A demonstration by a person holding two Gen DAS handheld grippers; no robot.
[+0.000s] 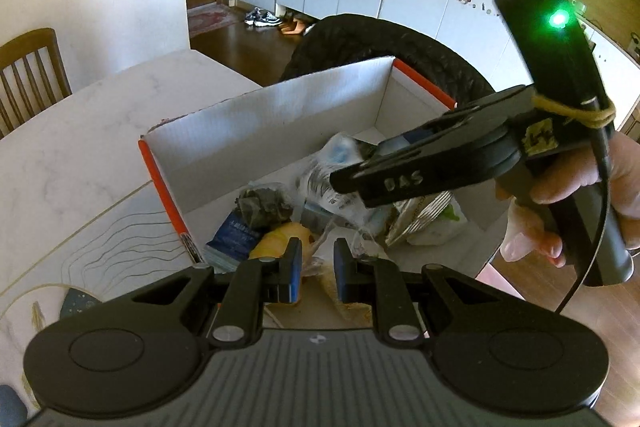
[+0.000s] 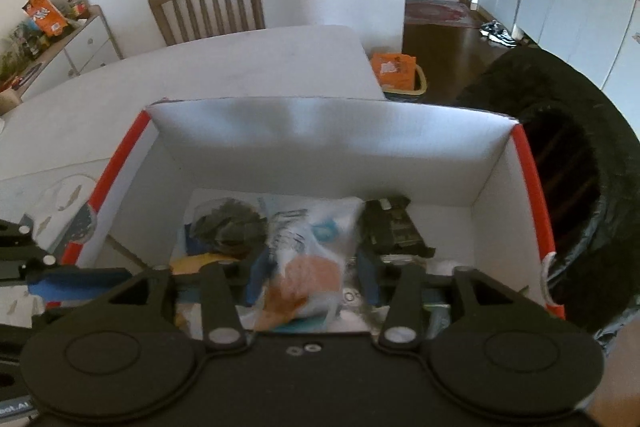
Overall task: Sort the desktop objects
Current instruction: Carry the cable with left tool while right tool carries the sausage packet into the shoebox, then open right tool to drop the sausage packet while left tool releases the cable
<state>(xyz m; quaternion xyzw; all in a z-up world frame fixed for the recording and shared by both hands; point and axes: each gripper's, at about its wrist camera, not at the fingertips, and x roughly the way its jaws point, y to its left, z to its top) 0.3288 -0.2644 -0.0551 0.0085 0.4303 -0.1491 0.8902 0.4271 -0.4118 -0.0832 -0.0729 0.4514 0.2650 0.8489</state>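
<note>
While the right gripper [image 2: 310,277] stood wide around the bag [image 2: 310,255] inside the box [image 2: 320,131], letting it fall clear seemed best; the left gripper [image 1: 316,265], shut empty, hung near.

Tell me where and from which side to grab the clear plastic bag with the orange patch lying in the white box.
Grip the clear plastic bag across its middle, coming from above: the white box walls block a side approach. It lies limp on the other items with its length running away from the right gripper, whose open fingers already stand either side of it. Its soft bulk should bunch between the pads.
</note>
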